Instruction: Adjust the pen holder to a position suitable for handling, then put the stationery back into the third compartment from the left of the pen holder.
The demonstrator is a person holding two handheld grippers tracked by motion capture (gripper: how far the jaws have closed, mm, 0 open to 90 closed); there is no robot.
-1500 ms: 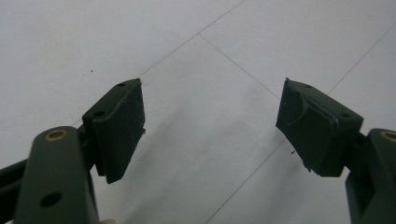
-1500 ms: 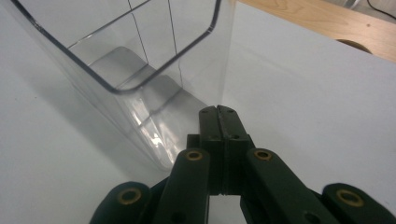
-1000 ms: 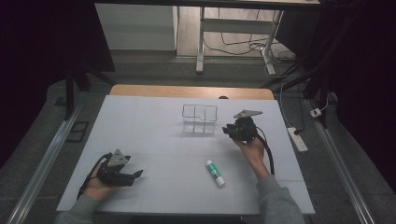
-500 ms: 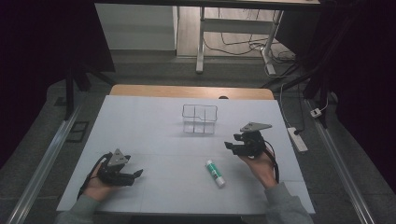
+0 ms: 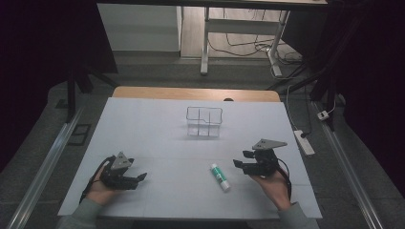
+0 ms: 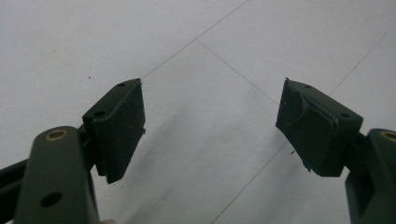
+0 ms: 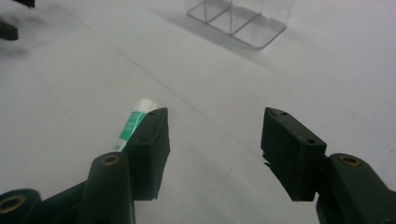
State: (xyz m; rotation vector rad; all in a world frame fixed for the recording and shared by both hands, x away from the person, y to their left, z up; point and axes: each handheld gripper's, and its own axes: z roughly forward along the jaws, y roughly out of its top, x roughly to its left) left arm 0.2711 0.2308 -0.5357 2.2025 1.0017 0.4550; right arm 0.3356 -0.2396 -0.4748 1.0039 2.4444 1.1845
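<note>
A white and green glue stick [image 5: 219, 177] lies flat on the white sheet [image 5: 157, 138], near the front edge. My right gripper [image 5: 241, 159] hovers just right of it, pointing left. In the right gripper view the jaws [image 7: 215, 114] are open with nothing between them; they have just been opening. The glue stick [image 7: 135, 122] shows beyond the left jaw, apart from it. A clear compartment box [image 5: 204, 121] stands empty farther back, and the right gripper view shows this box [image 7: 238, 18] at the top. My left gripper [image 5: 138, 180] rests at the front left, its jaws [image 6: 212, 93] open over bare sheet.
The sheet covers most of a wooden table whose back edge [image 5: 191, 93] shows behind it. A power strip [image 5: 304, 141] lies on the floor to the right. A metal rail [image 5: 43, 167] runs along the left side.
My right gripper has drawn back from beside the clear box toward the front edge, ending to the right of the glue stick. The left gripper has stayed where it was.
</note>
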